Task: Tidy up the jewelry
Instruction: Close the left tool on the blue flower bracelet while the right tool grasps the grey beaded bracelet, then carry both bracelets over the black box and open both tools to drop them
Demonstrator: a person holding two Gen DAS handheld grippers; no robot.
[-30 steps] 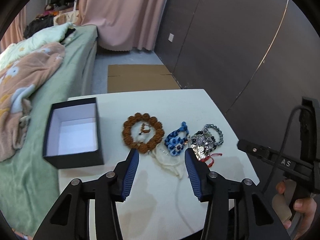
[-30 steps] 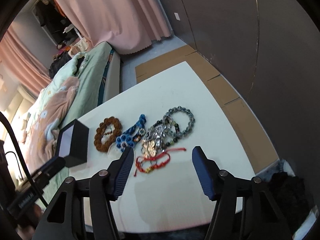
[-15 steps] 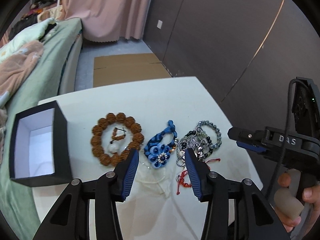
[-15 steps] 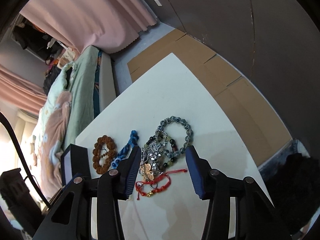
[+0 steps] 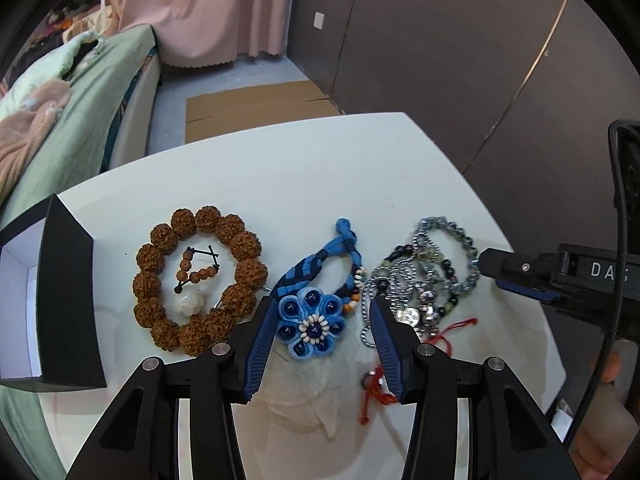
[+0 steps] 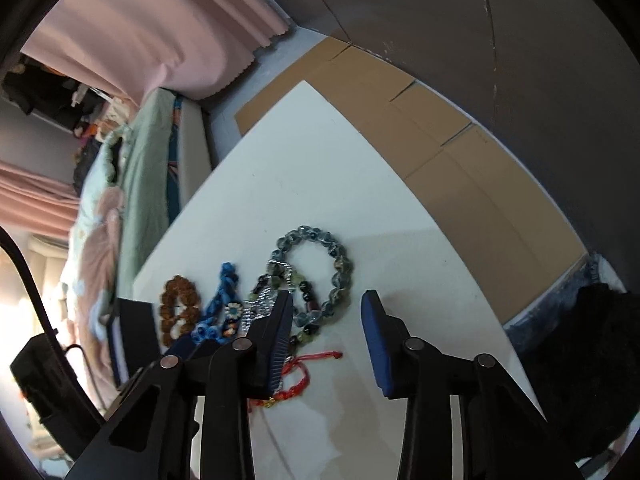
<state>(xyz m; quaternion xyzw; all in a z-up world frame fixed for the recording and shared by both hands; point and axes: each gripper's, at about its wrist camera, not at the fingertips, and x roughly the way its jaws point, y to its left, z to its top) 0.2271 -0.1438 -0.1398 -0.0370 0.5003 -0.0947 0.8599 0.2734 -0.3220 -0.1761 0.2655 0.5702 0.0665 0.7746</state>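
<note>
Blue braided bracelet, flower toward left claw

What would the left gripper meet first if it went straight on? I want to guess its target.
Probably the blue flower bracelet, which lies framed between the open left gripper fingers; depth is uncertain.

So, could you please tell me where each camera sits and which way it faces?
Left wrist: on the left gripper, looking down its open fingers at the blue flower bracelet on the white table; right gripper at right edge.
Right wrist: on the right gripper, tilted, open, facing the grey bead bracelet.
Both share the brown bead bracelet and black box.
</note>
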